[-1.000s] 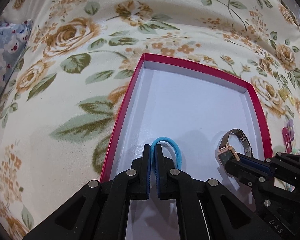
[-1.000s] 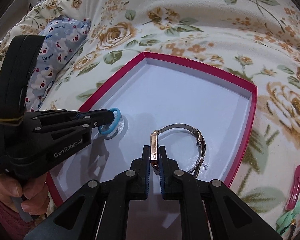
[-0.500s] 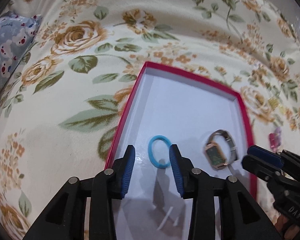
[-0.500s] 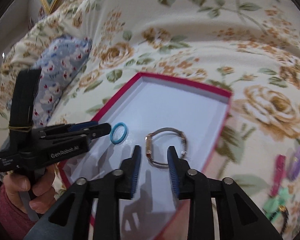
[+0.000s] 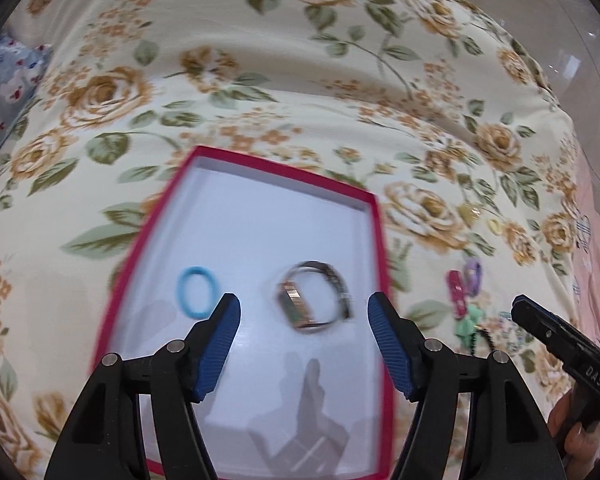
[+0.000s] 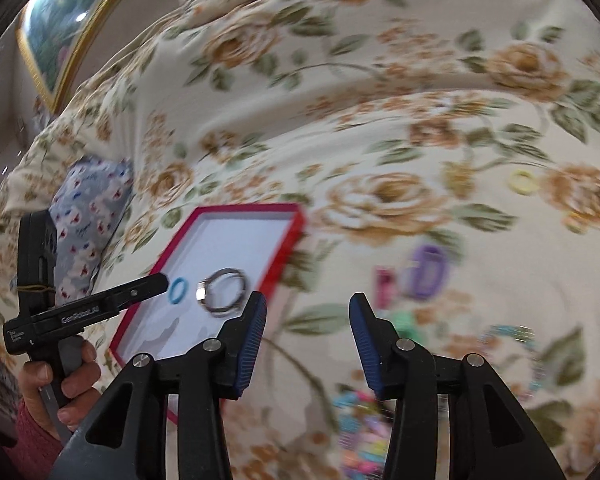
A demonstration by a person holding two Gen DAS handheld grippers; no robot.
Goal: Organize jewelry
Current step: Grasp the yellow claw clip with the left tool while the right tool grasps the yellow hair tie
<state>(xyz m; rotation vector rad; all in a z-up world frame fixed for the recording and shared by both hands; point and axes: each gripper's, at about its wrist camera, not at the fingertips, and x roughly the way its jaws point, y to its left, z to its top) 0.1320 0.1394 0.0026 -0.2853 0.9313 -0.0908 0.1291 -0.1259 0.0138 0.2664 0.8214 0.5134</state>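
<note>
While both pieces lie released in the shallow red-rimmed white tray (image 5: 378, 240) | blue elastic hair ring (image 5: 196, 298) near its left edge, gold-faced metal-band watch (image 5: 314, 302) beside | left gripper (image 5: 304, 344) and right gripper (image 6: 308, 340) just opened, nothing held | next pieces judged waiting on the floral bedspread (image 6: 380, 140).

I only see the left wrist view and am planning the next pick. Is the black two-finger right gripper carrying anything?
Observer: No. The right gripper is empty; its jaws have just been opening, with only the floral bedspread behind them.
Operator: What lies nearest to it?
Observer: A blurred heap of multicoloured beads, just below its fingers.
Operator: Anything beyond the bed?
Observer: A gold-framed picture, at the upper left of the right wrist view.
</note>
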